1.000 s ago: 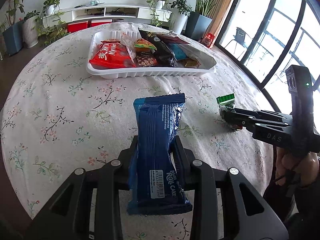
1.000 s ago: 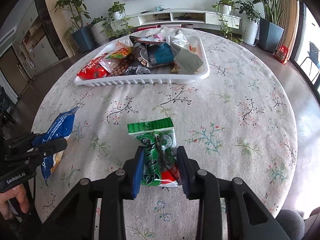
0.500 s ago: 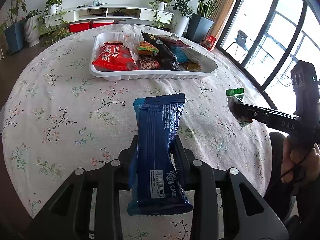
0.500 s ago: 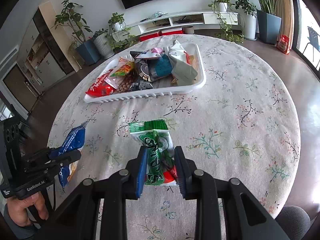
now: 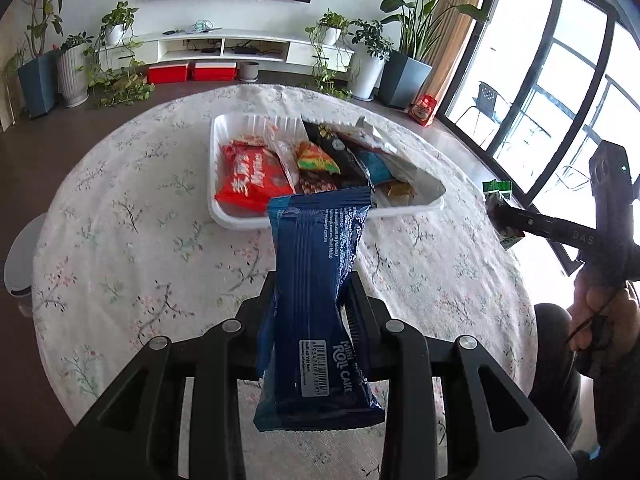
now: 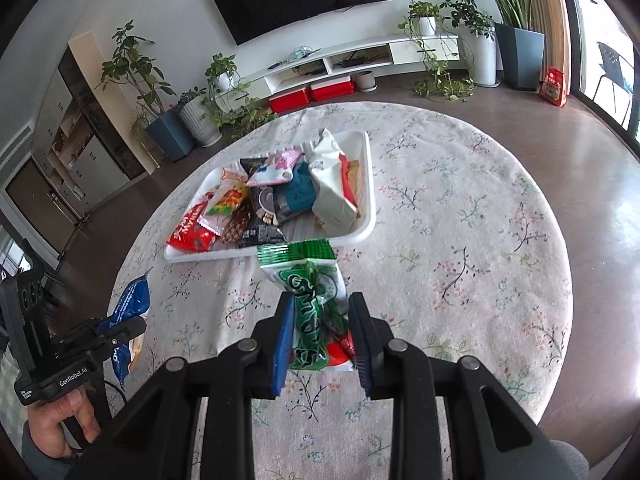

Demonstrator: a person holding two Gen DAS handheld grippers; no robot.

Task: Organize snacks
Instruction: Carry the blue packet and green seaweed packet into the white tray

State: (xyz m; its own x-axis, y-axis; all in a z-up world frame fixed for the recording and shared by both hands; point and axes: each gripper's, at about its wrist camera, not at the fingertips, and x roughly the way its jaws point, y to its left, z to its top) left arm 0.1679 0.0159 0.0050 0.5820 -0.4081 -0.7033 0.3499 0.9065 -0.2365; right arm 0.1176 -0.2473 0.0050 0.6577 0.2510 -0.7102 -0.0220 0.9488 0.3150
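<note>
"ROLL CAKE" on blue snack pack (image 5: 316,304); "DAS" on right gripper (image 5: 505,216); "GenRobot.AI" on left gripper (image 6: 120,330).

Both wrist cameras look steeply down, sharing the tray (image 5: 224,216).

Matte black tongs with silver screws: left tongs (image 5: 310,300) lettered "GenRobot.AI", right tongs (image 6: 322,320) with ribbed blue pads (image 6: 283,344), lettered "DAS". Checked sleeve (image 6: 8,384) at left.

One white tray (image 6: 370,184) of snacks, two held packets: one blue (image 5: 316,280), one green (image 6: 312,296).
</note>
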